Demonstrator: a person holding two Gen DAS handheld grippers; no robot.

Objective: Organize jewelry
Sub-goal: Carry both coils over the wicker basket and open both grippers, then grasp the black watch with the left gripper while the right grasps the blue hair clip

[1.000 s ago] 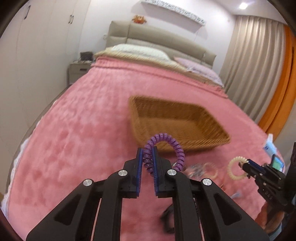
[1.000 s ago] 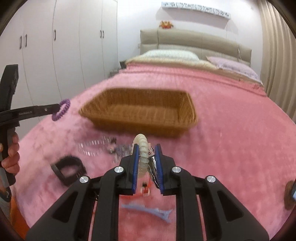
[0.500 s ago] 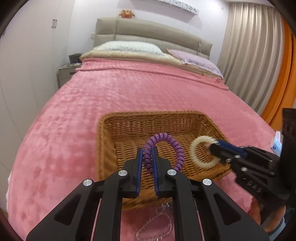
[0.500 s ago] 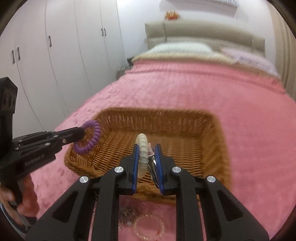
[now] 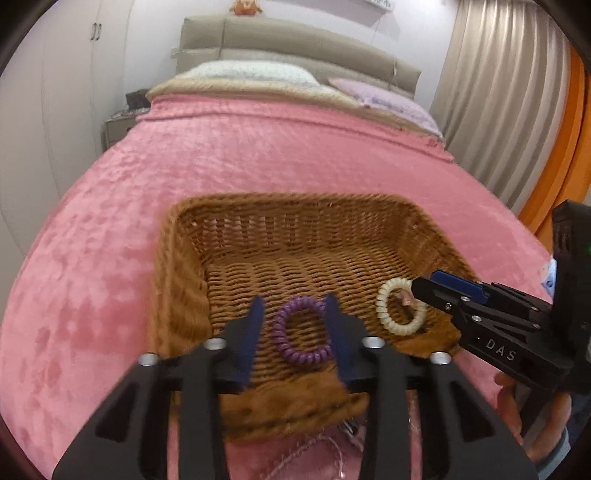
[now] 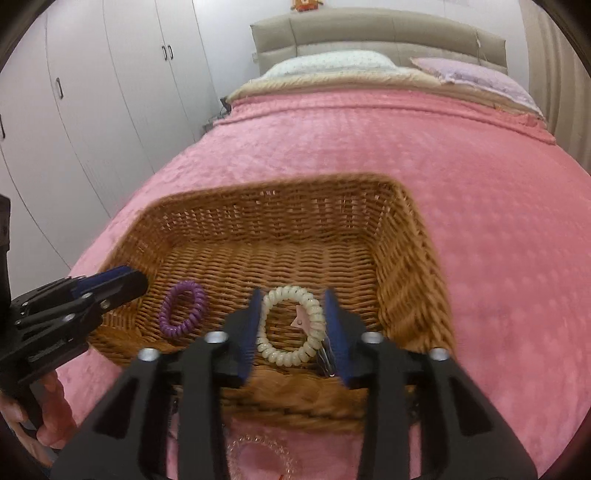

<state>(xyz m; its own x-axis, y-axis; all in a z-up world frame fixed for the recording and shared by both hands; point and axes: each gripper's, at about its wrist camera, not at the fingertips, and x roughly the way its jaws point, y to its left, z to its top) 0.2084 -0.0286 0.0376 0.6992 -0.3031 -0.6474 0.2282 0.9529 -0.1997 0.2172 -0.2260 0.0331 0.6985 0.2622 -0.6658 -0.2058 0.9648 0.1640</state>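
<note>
Wicker basket (image 5: 295, 221) sits on the bed blanket (image 5: 258, 155), toward the foot end. Pillows (image 6: 332, 62) and headboard (image 6: 369, 29) lie behind it. Inside the basket, near its front wall, two coil hair ties lie side by side, apart: one (image 5: 302, 335) to the left, one (image 5: 399, 310) to the right. Wardrobe doors (image 6: 92, 92) stand left of the bed, curtains (image 5: 498, 92) right. Clear coil tie (image 6: 258, 458) lies on the blanket before the basket.

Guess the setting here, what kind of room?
Almost certainly a bedroom: a bed under a pink blanket with pillows against a padded headboard, and built-in white wardrobes along one wall.
</note>
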